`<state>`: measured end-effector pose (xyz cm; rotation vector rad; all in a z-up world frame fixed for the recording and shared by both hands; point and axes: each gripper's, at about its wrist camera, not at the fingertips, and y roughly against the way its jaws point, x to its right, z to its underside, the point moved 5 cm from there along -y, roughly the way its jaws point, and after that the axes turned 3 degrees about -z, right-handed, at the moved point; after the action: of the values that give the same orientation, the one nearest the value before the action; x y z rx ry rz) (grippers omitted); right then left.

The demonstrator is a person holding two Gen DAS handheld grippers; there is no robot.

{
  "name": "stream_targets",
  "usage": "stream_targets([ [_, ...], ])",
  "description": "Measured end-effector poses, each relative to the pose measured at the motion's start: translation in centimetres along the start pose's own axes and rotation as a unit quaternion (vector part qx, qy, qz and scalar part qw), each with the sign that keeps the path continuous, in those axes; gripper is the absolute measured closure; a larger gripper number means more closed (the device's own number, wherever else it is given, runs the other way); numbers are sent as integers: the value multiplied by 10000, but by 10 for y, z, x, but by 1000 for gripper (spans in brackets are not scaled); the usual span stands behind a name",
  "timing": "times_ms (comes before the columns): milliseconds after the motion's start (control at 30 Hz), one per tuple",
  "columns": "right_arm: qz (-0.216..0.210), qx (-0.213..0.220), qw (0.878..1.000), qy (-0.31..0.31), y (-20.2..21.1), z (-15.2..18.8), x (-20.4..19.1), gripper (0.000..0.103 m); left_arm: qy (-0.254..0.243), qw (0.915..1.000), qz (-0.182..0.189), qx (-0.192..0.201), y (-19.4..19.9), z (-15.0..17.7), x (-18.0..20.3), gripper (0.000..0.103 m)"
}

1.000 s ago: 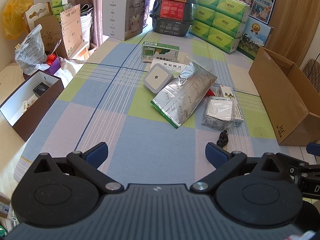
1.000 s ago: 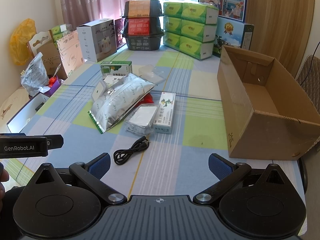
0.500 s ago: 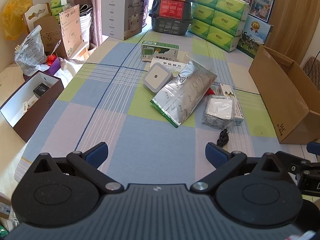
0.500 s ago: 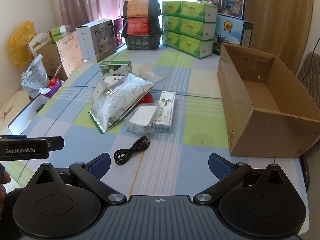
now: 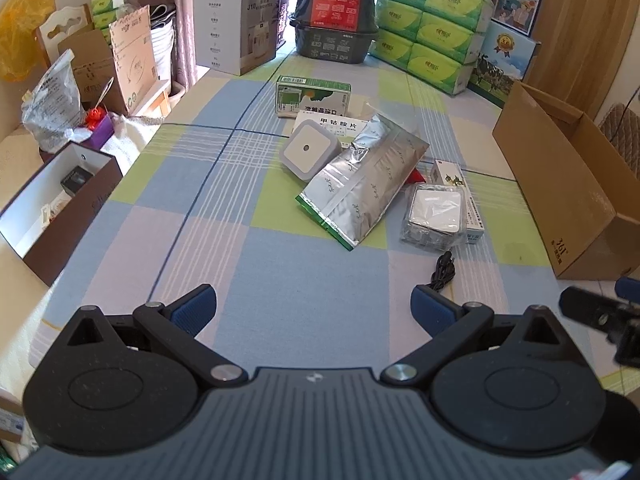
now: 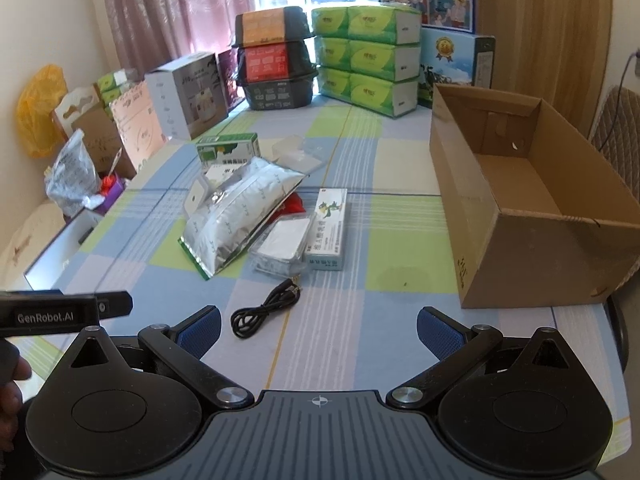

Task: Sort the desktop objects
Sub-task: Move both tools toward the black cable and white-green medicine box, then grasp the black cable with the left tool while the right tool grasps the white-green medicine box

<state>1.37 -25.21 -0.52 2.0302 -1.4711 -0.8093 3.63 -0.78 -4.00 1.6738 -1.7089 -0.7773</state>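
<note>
Checked cloth in blue, green and pink covers the table (image 5: 224,248), and both grippers hover over its near edge with their jaws spread wide and nothing between them.

Ahead of the left gripper (image 5: 313,307), going left to right: off the table's left edge, an open brown gift box (image 5: 60,208); straight ahead and well beyond the jaws, a white square night light (image 5: 307,149) leaning on a white medicine box (image 5: 340,126), with a green-and-white medicine box (image 5: 314,95) behind them; a silver foil pouch (image 5: 366,182) lying across the pile; then a clear-wrapped white packet (image 5: 434,214) beside a long white carton (image 5: 460,196). A coiled black cable (image 5: 443,272) lies just beyond the right fingertip.

Ahead of the right gripper (image 6: 319,332), that cable (image 6: 266,308) sits just ahead of the left fingertip. Beyond it are the foil pouch (image 6: 240,214), the wrapped packet (image 6: 282,246) and the long carton (image 6: 328,228), side by side. Ahead and to the right of the jaws stands an open, empty cardboard box (image 6: 520,256). Left of these jaws, the left gripper's body (image 6: 60,312) shows, marked GenRobot.AI.
</note>
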Motion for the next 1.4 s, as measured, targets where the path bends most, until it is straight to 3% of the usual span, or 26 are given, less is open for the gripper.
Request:
stream_targets([
  [100,-81,11,9999,-76,7,-5,7,2,-345,9994,-80,15,2,-3,3,1],
  [267,-118,158,9997,-106,22,-15,19,2,-741,9967,326,52,0,-10,21,1],
  [533,-279,280,9988,-290,20,-29,26,2,-1592,9845,717,189,-20,-10,59,4],
  [600,-262,259,9988,-332,13,-28,28,2,-1770,9807,818,163,-28,-6,65,14],
  [867,-132,24,9993,-353,-20,-16,39,2,-2289,9652,1263,70,-59,3,89,28],
  [1167,-158,-72,9990,-409,-51,-11,50,2,-2430,9538,1765,-68,-93,6,109,62],
  [1400,-264,-133,9979,-576,-68,-4,54,2,-2838,9453,1607,2,-104,9,119,74],
])
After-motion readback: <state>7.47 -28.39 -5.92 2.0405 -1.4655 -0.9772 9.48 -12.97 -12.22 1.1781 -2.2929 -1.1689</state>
